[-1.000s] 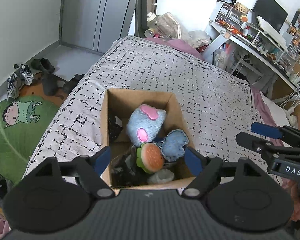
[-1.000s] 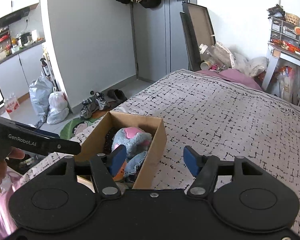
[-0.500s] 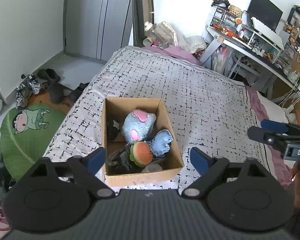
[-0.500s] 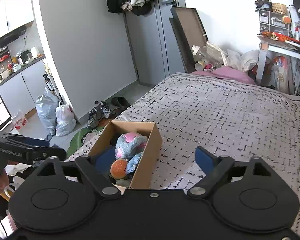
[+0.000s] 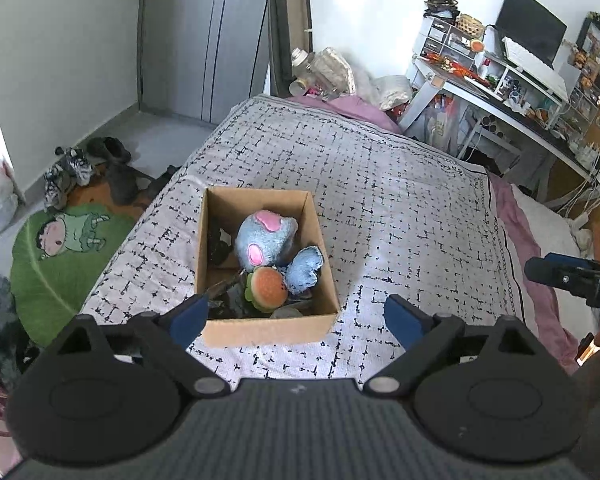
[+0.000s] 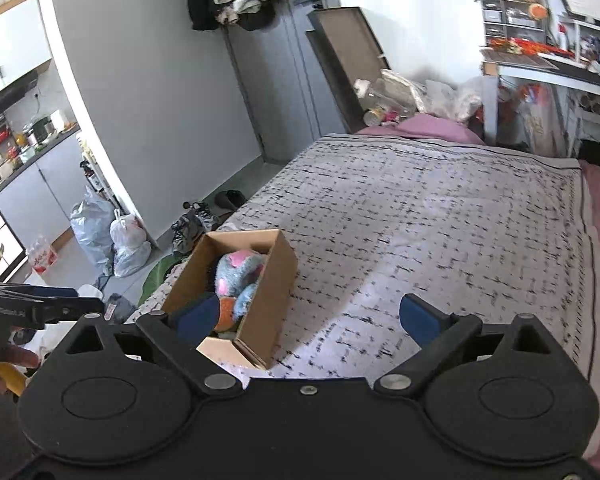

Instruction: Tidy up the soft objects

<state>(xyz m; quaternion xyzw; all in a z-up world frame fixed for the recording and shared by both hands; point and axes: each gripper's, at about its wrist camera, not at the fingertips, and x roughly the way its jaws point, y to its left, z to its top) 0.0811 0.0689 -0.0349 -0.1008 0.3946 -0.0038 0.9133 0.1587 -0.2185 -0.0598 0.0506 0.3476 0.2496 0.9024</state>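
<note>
You have the bed point(image 5: 400, 208) in front of you, wide and flat under a pale cover with a broken black grid print, and nothing loose lies on the part that shows. The cardboard box point(image 5: 266, 330) stands near its front left corner, open at the top, with stiff thin walls and sharp edges. Inside are the soft things: a round blue plush point(image 5: 264, 240) with pink patches, fluffy and easy to squash, a small burger toy point(image 5: 266, 288) with an orange bun, and something dark along the left wall, which I cannot identify in the shadow.

Your left gripper point(image 5: 292, 318) has just been opening and its jaws now stand wide apart with nothing between them; only the box is seen through the gap. Your right gripper point(image 6: 308, 316) has just been opening too, is also wide and also holds nothing.

I judge that the toys are already put away and that you are drawing back from the box. To do this well, lift clear before you move sideways, so that no finger catches the cardboard rim and tips the light box. Keep both pairs of jaws spread, so that no fur is pulled out with them. The blue plush sits high, near the rim; if it looks ready to roll out, press it down softly.
</note>
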